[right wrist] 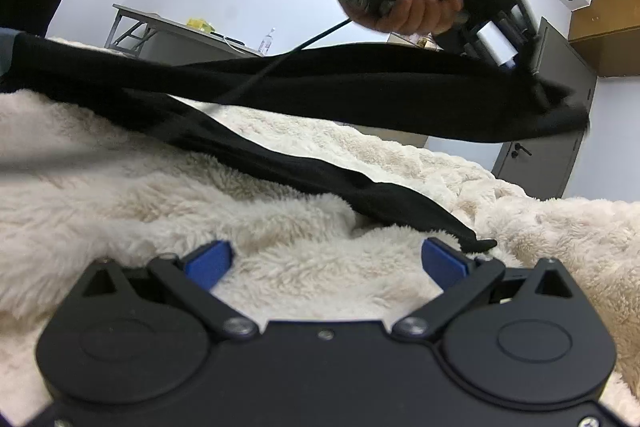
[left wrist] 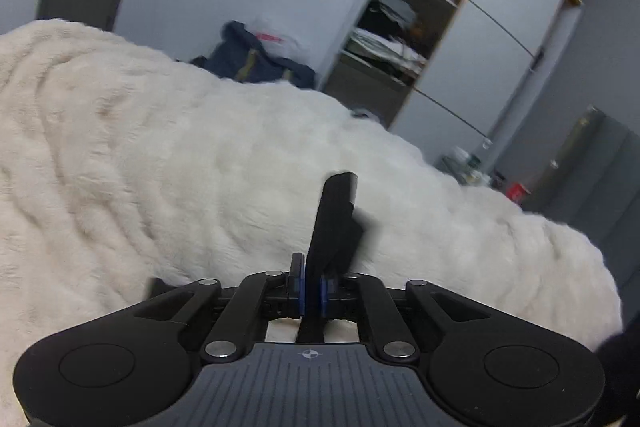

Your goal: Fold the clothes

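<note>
My left gripper [left wrist: 312,293] is shut on a fold of a black garment [left wrist: 335,223], which sticks up between its blue pads above the cream fleece bed cover [left wrist: 160,147]. In the right wrist view the left gripper [right wrist: 528,67], held by a hand, lifts one end of the black garment [right wrist: 360,91] above the bed. The garment's other part [right wrist: 320,175] lies on the fleece cover [right wrist: 280,243] and ends beside my right fingertip. My right gripper [right wrist: 326,263] is open and empty, low over the fleece.
A dark blue bag [left wrist: 256,57] sits beyond the bed. An open wardrobe [left wrist: 400,27] with shelves stands behind. A grey folding table [right wrist: 168,35] and a dark door [right wrist: 548,147] are beyond the bed. A cable [right wrist: 256,75] hangs across the garment.
</note>
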A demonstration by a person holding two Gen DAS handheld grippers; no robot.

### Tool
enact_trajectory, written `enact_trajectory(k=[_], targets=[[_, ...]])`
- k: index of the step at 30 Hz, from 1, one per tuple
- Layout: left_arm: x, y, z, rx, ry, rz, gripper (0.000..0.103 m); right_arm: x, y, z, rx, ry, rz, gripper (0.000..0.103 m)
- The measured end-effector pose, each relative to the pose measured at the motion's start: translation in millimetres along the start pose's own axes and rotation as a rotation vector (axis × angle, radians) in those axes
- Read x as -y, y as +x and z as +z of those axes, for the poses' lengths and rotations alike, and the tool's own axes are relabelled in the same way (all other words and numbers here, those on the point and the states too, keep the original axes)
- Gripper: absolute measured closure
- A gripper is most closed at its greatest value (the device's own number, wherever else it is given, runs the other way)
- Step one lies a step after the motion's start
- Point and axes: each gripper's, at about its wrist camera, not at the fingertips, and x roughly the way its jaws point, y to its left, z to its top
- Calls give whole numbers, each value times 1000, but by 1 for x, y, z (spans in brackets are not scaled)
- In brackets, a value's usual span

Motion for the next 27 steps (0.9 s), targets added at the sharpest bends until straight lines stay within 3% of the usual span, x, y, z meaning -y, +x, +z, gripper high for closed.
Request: enact_trajectory(k=[1, 4, 5, 7, 10, 13, 15, 16, 17, 22, 27], targets=[[-13, 9, -2, -17, -32, 59, 60, -1, 0, -1, 2, 0, 0, 0], [-52, 41, -20, -109, -126, 201, 59, -2, 0, -2, 3, -6, 2, 0], [-59, 50, -28, -144, -137, 207, 58, -2, 0, -2, 5, -2, 2, 0], [-55, 50, -33, -123, -98, 237, 58, -3, -1, -3, 10, -3, 0, 0], [-46, 40, -35, -86, -54, 183, 42, -3, -2, -3, 16, -5, -2, 0], [-38, 40, -39, -149, 24, 194, 38, -2, -1, -2, 16, -5, -2, 0], [-35, 43, -48, -189, 39, 194, 47, -1, -1, -2, 16, -5, -3, 0], [-36, 45, -54, -200, 40, 190, 69, -1, -1, -2, 16, -5, -3, 0], [-37, 46, -58, -203, 36, 191, 83, 0, 0, -2, 16, -5, -2, 0], [-50, 40, -64, -153, -10, 201, 94, 1, 0, -3, 20, -7, -3, 0], [-46, 40, -55, -147, 52, 232, 98, 2, -1, -3, 21, -8, -3, 0]])
